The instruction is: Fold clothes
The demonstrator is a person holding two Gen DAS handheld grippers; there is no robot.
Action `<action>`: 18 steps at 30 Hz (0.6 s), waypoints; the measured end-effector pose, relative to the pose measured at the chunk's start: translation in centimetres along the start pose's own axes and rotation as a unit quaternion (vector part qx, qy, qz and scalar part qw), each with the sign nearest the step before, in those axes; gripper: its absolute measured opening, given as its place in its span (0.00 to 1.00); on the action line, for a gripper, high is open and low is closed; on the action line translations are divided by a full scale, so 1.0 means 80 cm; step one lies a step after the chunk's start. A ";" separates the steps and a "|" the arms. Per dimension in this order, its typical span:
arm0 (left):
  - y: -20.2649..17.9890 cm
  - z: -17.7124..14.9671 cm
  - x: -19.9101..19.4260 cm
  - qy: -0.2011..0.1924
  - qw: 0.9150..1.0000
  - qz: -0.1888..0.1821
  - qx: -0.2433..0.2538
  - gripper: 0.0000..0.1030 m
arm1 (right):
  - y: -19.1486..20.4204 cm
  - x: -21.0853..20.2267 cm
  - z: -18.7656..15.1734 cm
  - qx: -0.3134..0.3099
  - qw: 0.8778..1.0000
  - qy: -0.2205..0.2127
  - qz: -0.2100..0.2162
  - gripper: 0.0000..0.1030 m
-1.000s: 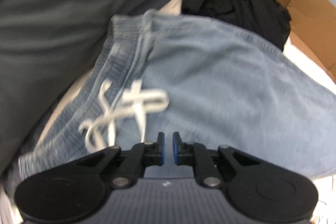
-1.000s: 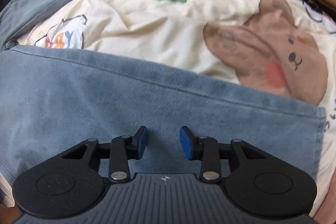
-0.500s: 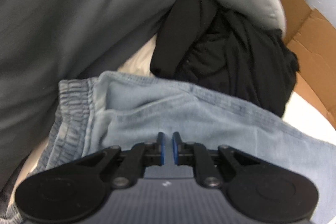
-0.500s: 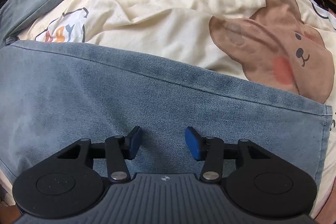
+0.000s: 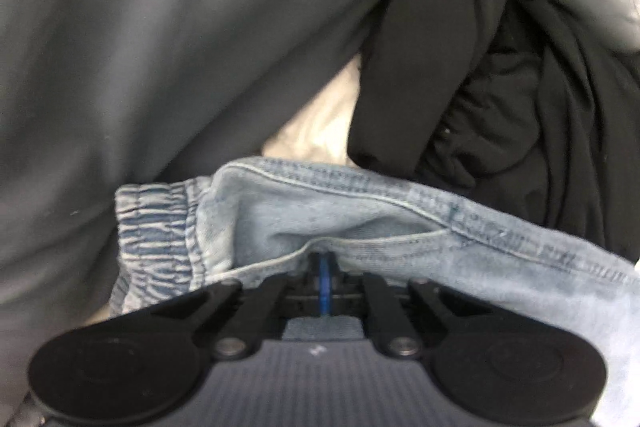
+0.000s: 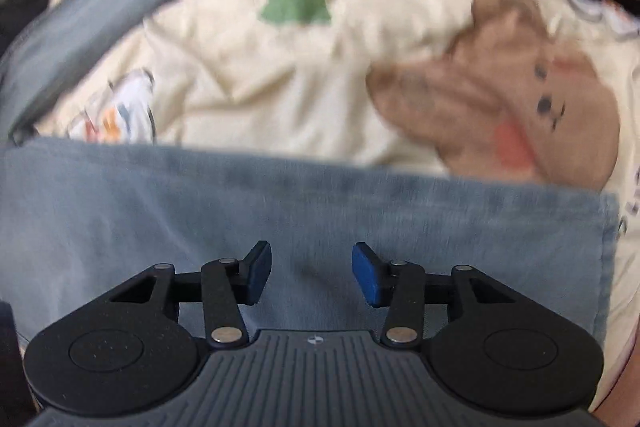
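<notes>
Left wrist view: your left gripper has fingers pressed together, pinching fold of denim shorts beside elastic waistband at 9 o'clock. Black garment at 1 o'clock, grey fabric at 11. Right wrist view: your right gripper fingers apart, nothing between, hovering over shorts spread flat on bed sheet with bear print at 2 o'clock.

Each hand-held gripper has a ribbed grey body, two round black discs, black linkage arms with silver screws, and blue pads at its fingertips.
</notes>
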State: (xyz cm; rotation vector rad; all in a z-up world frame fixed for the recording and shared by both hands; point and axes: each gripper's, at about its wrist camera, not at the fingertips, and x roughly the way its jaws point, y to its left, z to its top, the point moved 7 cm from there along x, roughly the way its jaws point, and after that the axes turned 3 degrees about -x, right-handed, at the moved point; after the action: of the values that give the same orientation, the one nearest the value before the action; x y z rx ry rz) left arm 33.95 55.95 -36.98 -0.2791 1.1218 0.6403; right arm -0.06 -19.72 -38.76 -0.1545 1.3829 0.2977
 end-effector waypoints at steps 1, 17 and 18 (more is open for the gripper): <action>0.000 0.000 -0.007 -0.002 1.000 0.000 0.000 0.04 | -0.001 -0.004 0.006 0.004 1.000 -0.009 0.003 0.51; -0.122 -0.031 -0.053 0.016 0.988 -0.124 0.094 0.10 | 0.034 -0.001 0.078 0.017 0.996 -0.083 0.019 0.51; -0.129 -0.032 -0.047 0.018 0.988 -0.122 0.098 0.10 | 0.039 0.000 0.084 0.016 0.996 -0.087 0.023 0.51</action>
State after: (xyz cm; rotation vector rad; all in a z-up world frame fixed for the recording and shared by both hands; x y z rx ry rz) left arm 37.22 45.21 -35.75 -0.2534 1.1547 0.3066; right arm 5.36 -14.87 -37.31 -0.0685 1.2195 0.3204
